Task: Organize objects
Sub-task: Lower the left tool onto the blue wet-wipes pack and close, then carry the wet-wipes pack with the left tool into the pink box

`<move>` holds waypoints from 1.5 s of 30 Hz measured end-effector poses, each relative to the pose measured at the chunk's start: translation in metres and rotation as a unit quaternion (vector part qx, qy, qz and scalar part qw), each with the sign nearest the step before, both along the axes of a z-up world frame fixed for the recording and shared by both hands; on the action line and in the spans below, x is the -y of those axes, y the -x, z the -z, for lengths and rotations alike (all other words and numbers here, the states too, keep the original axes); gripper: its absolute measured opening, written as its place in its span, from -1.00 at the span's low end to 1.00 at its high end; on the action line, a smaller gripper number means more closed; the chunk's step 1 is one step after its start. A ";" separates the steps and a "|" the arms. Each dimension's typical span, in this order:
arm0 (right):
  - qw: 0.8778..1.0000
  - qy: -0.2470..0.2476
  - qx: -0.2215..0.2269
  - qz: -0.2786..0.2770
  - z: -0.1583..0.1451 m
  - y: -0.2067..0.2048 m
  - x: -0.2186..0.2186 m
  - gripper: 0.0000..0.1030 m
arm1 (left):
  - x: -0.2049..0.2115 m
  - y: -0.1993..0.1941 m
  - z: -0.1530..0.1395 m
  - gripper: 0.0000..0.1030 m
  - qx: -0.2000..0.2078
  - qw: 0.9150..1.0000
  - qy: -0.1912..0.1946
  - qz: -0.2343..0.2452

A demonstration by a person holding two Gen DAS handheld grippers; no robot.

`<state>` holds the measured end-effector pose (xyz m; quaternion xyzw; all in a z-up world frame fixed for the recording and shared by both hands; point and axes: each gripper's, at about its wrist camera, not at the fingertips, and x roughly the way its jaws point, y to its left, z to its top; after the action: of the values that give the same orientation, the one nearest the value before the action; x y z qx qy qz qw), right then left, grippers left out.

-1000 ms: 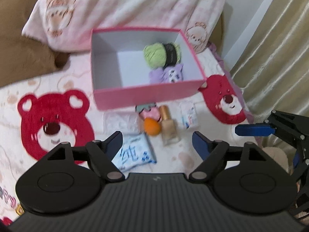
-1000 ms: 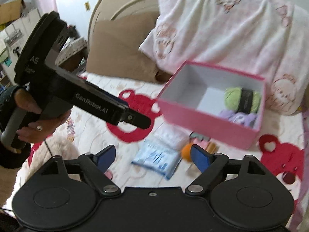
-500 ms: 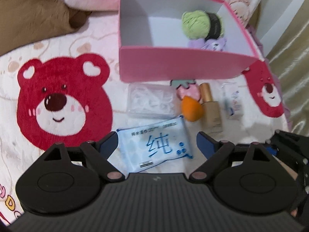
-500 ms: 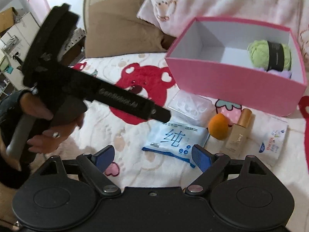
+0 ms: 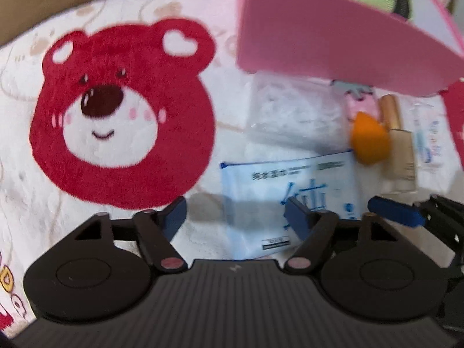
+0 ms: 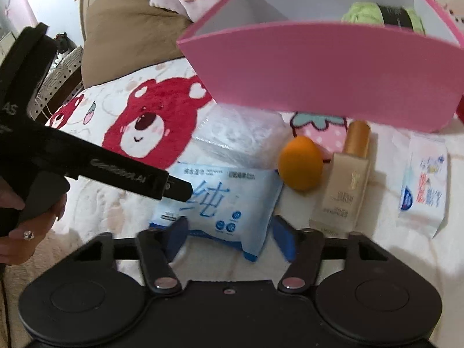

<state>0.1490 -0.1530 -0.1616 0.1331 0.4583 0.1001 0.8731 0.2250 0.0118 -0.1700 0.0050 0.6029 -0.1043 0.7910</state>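
Bed with pink bear-print blanket [image 6: 95,197] as work area; loose items in a row on it, pink box [image 6: 319,66] beyond.

Nearest: right gripper [image 6: 232,236], jaws wide apart, nothing between them. Blue wipes pack [image 6: 220,200] directly ahead, near edge lying just between and in front of the two fingertips. Pack flat on blanket, long axis running roughly left-right across the jaw opening, slightly skewed.

Left gripper [image 5: 235,214], jaws also wide, empty. Same pack [image 5: 290,197] ahead but offset toward its right finger, which overlaps the pack; left finger over bare blanket. Seen from right wrist, left gripper's tip over the pack's left end, contact not resolvable.

Judgement: right gripper better centred on pack; probable next pick. Wide span across the long axis looks awkward; grip across the short side or an edge likely easier.

Beyond: clear plastic packet [image 6: 237,136], orange sponge [image 6: 300,166], foundation bottle [image 6: 345,185], small sachet [image 6: 423,185].

Farthest: box open-topped, green yarn ball [image 6: 365,14] already inside.
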 end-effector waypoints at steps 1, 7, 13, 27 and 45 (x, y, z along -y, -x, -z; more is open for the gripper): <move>1.000 0.008 -0.003 0.005 0.004 -0.001 0.000 -0.06 | -0.003 -0.002 0.003 0.31 -0.007 1.000 0.013 -0.011; 1.000 -0.007 -0.009 0.019 0.010 -0.002 0.003 -0.14 | -0.004 0.001 0.010 0.13 -0.014 0.996 0.090 -0.016; 0.999 -0.034 -0.010 0.030 0.012 -0.001 0.009 -0.06 | 0.000 0.010 0.008 0.00 0.017 0.996 0.083 -0.021; 0.996 0.057 0.073 0.018 -0.040 0.034 -0.008 0.03 | 0.004 0.052 -0.061 -0.11 0.133 0.980 0.146 0.023; 0.992 0.028 0.121 0.035 -0.069 0.060 0.011 0.54 | 0.007 0.075 -0.071 -0.14 0.146 0.966 0.210 0.051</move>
<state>0.0888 -0.1643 -0.0927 0.1115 0.3468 0.0718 0.9285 0.1503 0.0047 -0.0988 -0.1152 0.4449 -0.2664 0.8472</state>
